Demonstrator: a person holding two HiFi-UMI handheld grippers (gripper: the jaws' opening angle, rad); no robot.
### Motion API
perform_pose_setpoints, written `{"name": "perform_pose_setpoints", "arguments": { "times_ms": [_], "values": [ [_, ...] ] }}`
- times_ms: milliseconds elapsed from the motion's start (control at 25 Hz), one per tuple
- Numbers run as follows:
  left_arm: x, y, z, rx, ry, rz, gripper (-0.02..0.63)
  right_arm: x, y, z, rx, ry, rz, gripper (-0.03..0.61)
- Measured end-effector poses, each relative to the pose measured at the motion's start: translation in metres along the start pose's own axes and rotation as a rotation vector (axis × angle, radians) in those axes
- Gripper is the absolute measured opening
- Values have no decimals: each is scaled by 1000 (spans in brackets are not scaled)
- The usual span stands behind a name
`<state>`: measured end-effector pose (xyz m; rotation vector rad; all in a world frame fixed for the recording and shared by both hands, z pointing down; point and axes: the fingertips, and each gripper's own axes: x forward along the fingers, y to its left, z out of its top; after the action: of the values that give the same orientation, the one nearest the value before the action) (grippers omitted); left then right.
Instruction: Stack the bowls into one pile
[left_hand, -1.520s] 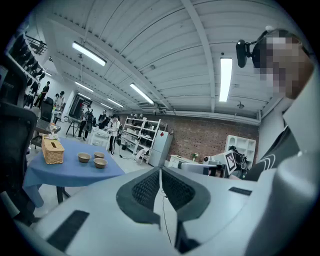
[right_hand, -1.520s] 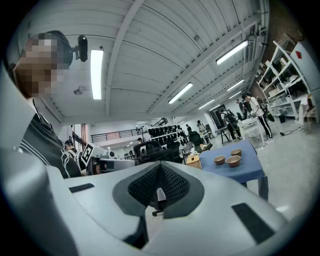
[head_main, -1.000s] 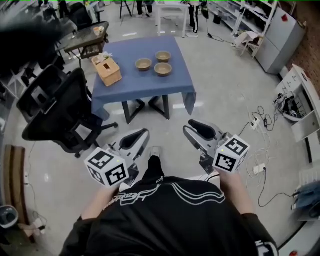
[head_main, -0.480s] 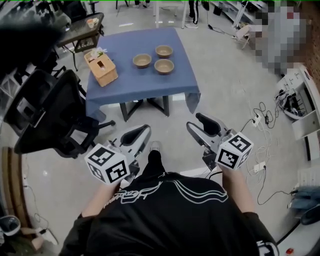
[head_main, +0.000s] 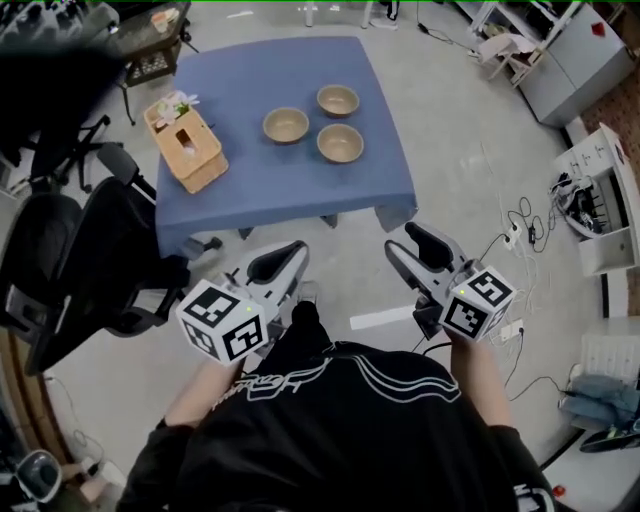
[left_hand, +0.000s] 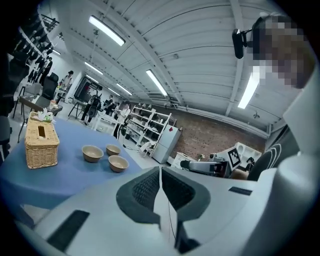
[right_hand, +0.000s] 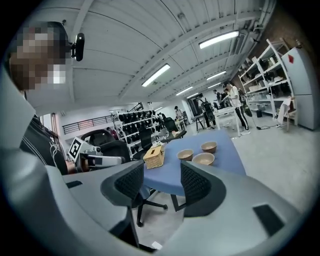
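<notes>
Three tan bowls stand apart on the blue-clothed table (head_main: 250, 190): one on the left (head_main: 286, 124), one at the back (head_main: 338, 99), one in front (head_main: 340, 142). The left gripper view shows them too, (left_hand: 92, 153), (left_hand: 113, 149), (left_hand: 118, 163), as does the right gripper view, (right_hand: 185, 154), (right_hand: 209, 146), (right_hand: 203, 159). Both grippers hang over the floor, short of the table's near edge. My left gripper (head_main: 285, 258) (left_hand: 160, 172) is shut, pads touching, with nothing in it. My right gripper (head_main: 418, 240) (right_hand: 162, 175) is open; its jaws have just been opening, with nothing between them.
A wicker tissue box (head_main: 184, 146) sits on the table's left side. A black office chair (head_main: 95, 260) stands by the table's left front corner. Cables (head_main: 520, 225) and a white shelf unit (head_main: 610, 200) lie to the right.
The table now looks nearer and larger. Both grippers have moved forward toward it over the floor. The right gripper's jaws stand wider apart than before.
</notes>
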<state>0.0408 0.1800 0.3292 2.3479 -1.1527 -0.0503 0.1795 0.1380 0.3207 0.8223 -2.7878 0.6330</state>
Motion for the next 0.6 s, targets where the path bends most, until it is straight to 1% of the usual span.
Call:
{"name": "perform_pose_setpoints", "arguments": {
  "times_ms": [240,400,600],
  "values": [
    [43,61,26,-6,37,-9,34,62,-46,22,28,39,-35,235],
    [71,89,38,-9,67,-16,34,92,-75,33,47,45,-57,245],
    [97,123,48,-11,107,-8,34,120,-109,37,85,60,-77,245]
  ]
}}
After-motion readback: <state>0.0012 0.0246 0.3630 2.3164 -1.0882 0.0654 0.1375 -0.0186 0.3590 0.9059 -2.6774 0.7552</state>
